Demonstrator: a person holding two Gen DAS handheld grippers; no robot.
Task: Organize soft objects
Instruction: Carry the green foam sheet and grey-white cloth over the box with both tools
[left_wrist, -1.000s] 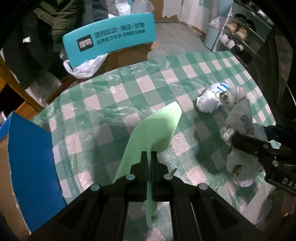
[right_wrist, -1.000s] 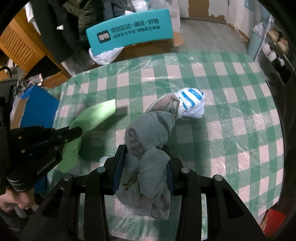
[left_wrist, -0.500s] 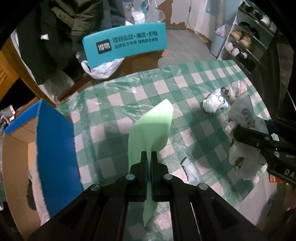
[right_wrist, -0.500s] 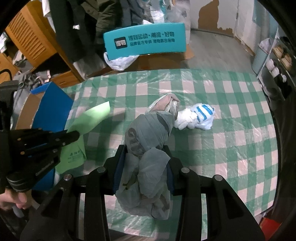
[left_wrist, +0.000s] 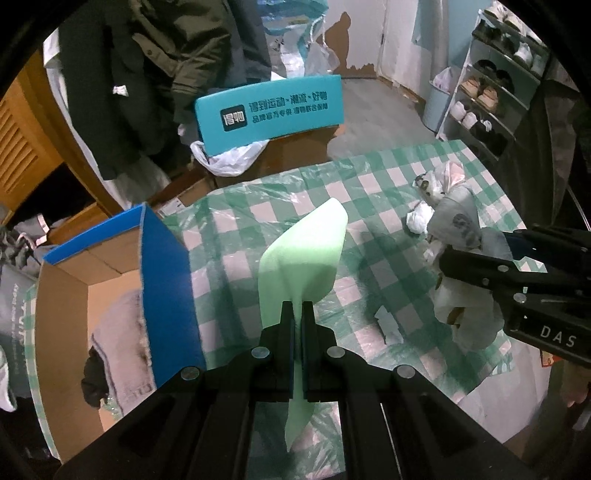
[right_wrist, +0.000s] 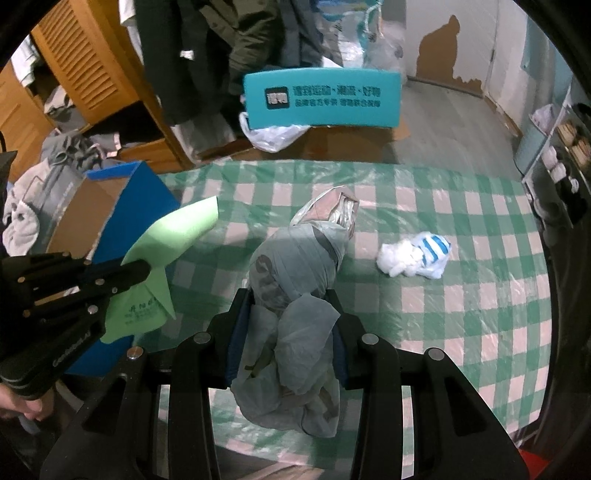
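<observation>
Presently, the left gripper (left_wrist: 298, 306) has its fingers pressed together on a thin green sheet (left_wrist: 304, 258), which stands up between them and fans out toward 12 o'clock in the left wrist view; a tail of the sheet hangs below the fingers. In the right wrist view the same green sheet (right_wrist: 173, 236) sits at 9 o'clock, pinched by the left gripper (right_wrist: 142, 269), with faint print on its lower part.

The right gripper (right_wrist: 291, 306) pinches a grey bundle of soft bags (right_wrist: 295, 266) between its blue-padded fingers; the bundle bulges above and sags below the fingers, over the table. In the left wrist view this bundle (left_wrist: 458, 229) and the right gripper (left_wrist: 454, 258) lie at 3 o'clock.

A white and blue-striped crumpled bag (right_wrist: 415, 253) rests on the green checked tablecloth (right_wrist: 461, 314), at 2 o'clock from the bundle and apart from it. A small pale scrap (left_wrist: 388, 325) lies on the cloth between the two grippers.

A blue-sided cardboard box (left_wrist: 110, 266) stands open at the table's left edge, at 9 o'clock, with grey fabric (left_wrist: 118, 339) inside. A teal sign with white print (left_wrist: 273, 110) is at 12 o'clock beyond the table, with a white plastic bag (left_wrist: 229, 160) beneath it.
</observation>
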